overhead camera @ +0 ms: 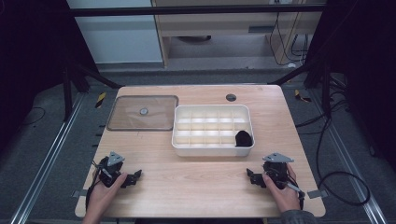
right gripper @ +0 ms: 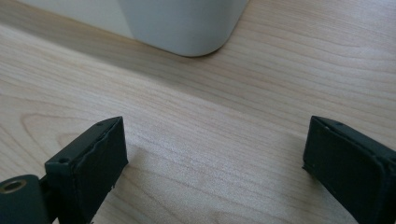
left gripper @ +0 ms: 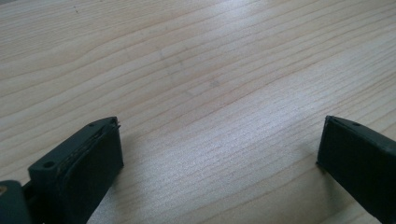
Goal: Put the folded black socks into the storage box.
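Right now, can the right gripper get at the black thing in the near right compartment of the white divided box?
Probably yes. The right gripper has its jaws wide open and bare wooden table before it; the black object lies uncovered in the open white divided box, the clear lid set aside.

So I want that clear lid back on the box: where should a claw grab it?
Judging by its pose, the lid lies flat on the table, so its edges offer little. Grip the small round knob at its centre, coming straight down from above with the left claw, which is nearer.
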